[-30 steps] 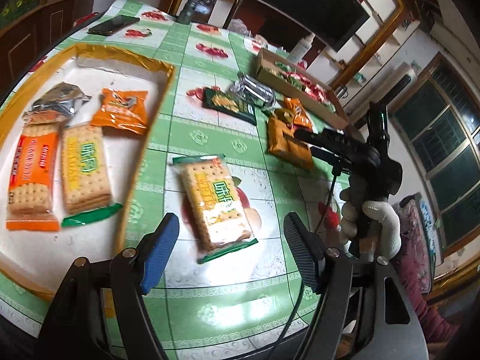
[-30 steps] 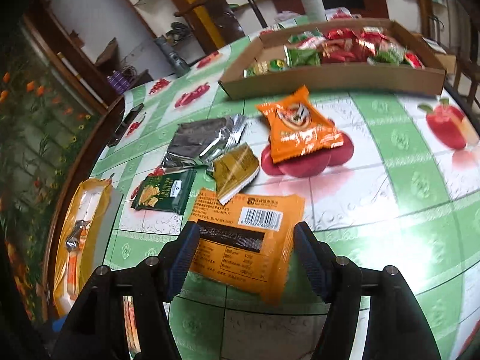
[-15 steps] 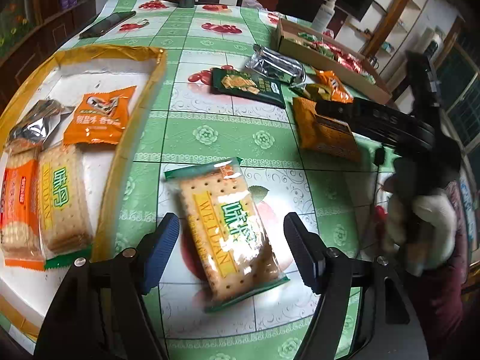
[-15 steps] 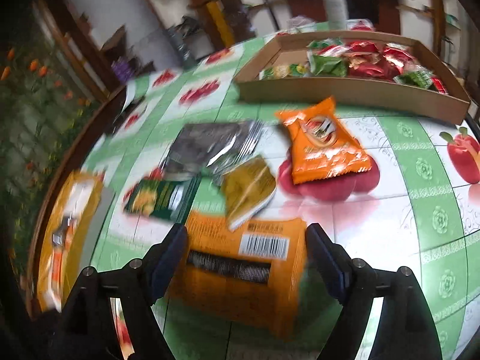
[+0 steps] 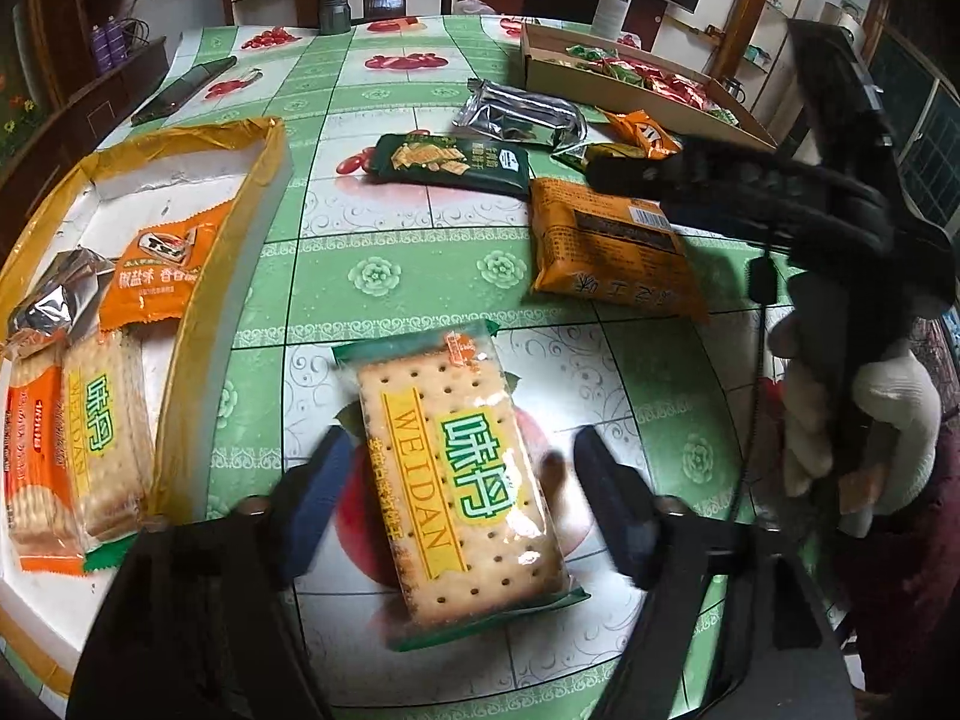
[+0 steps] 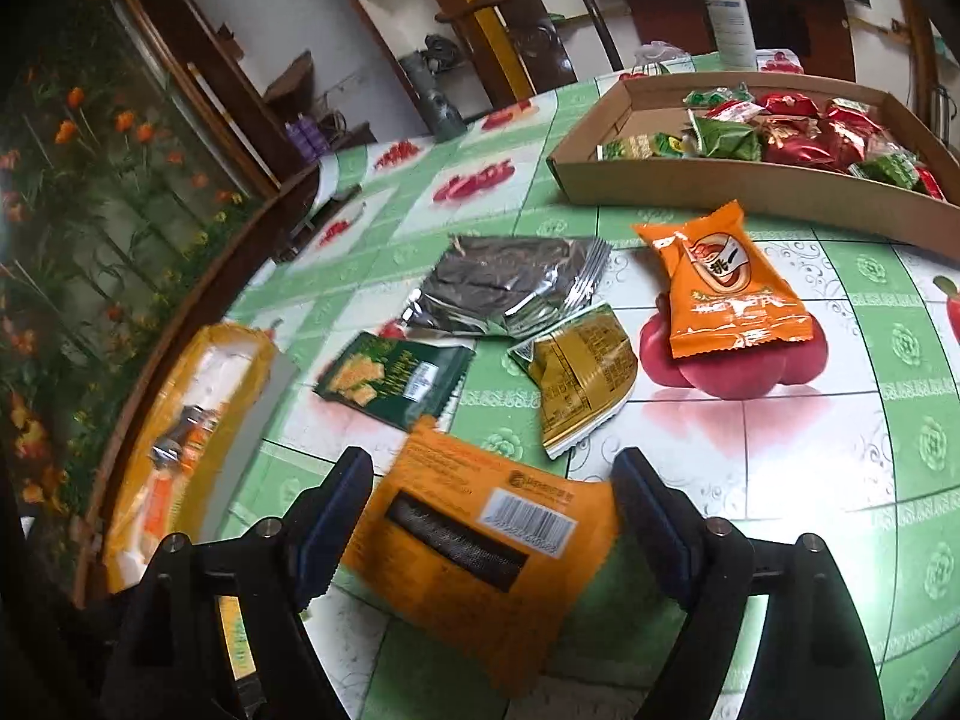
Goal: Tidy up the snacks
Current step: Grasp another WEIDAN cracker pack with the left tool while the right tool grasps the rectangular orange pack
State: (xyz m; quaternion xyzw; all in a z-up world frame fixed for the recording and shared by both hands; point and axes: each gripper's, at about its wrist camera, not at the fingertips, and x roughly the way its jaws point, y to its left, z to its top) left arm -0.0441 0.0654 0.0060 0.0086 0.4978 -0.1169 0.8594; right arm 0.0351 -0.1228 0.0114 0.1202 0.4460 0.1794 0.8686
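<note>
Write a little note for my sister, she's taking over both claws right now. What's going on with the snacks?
Left claw: open, straddling the Weidan cracker pack on the table, not squeezing yet.
Right claw: open, around the big orange packet, barcode side up.
Done: the yellow-rimmed tray already holds two cracker packs, an orange packet and a silver one.
The cardboard box holds red and green snacks.
Left on the table: dark green pack, silver pack, gold-green packet, small orange bag, plus the two between the claws.

Green tiled tablecloth w/ fruit prints, dark wooden chair behind, orange-flower wall panel at side.
</note>
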